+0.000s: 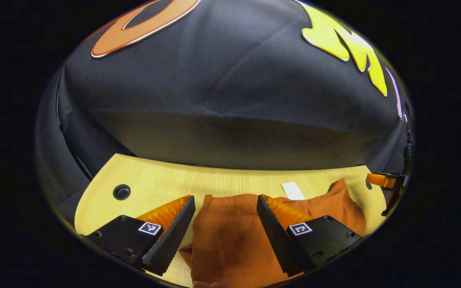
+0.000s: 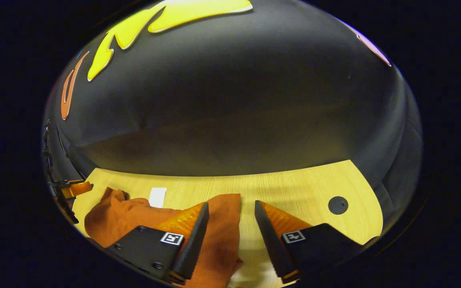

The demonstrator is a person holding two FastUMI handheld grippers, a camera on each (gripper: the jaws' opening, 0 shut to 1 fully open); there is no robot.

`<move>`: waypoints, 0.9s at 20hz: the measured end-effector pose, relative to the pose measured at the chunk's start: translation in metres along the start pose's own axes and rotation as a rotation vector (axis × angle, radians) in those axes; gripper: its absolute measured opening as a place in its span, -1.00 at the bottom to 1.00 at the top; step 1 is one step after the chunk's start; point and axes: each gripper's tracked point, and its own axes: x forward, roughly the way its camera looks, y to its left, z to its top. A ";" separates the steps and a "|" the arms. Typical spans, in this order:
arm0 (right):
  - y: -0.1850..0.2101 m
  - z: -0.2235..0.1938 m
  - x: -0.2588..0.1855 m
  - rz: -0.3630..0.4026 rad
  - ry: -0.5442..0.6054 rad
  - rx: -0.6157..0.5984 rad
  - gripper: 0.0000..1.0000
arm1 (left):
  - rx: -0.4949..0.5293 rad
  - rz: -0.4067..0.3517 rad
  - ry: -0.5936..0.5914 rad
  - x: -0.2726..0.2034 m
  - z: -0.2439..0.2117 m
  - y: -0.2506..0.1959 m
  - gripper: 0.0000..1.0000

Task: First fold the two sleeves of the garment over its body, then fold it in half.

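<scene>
A rust-orange knitted garment (image 1: 234, 236) lies on the light wooden table (image 1: 162, 184). In the left gripper view it runs between my left gripper's (image 1: 225, 218) open fingers, with a bunched part (image 1: 340, 202) off to the right. In the right gripper view the same garment (image 2: 220, 236) lies under and left of my right gripper (image 2: 230, 224), which is open, its right finger over bare wood. A crumpled part (image 2: 112, 214) sits at the left there. Neither gripper holds any cloth. The other gripper (image 1: 390, 186) shows at the far right edge of the left gripper view.
A small white tag or card (image 1: 293, 191) lies on the table behind the garment, seen too in the right gripper view as a white card (image 2: 158, 197). A round cable hole (image 1: 121, 192) is in the tabletop, and another cable hole (image 2: 337, 205). The black cloth wall closes the table's far edge.
</scene>
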 end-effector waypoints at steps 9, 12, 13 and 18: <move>0.073 0.079 -0.175 0.017 -0.324 -0.127 0.84 | 0.027 0.020 -0.341 -0.168 0.097 -0.017 0.99; 0.110 0.081 -0.250 0.055 -0.418 -0.155 0.89 | 0.029 0.001 -0.452 -0.241 0.117 -0.030 0.97; 0.119 0.080 -0.273 0.057 -0.450 -0.159 0.90 | 0.029 0.014 -0.483 -0.261 0.119 -0.030 0.97; 0.149 0.045 -0.370 0.074 -0.536 -0.090 0.87 | 0.083 0.073 -0.546 -0.344 0.092 -0.049 0.97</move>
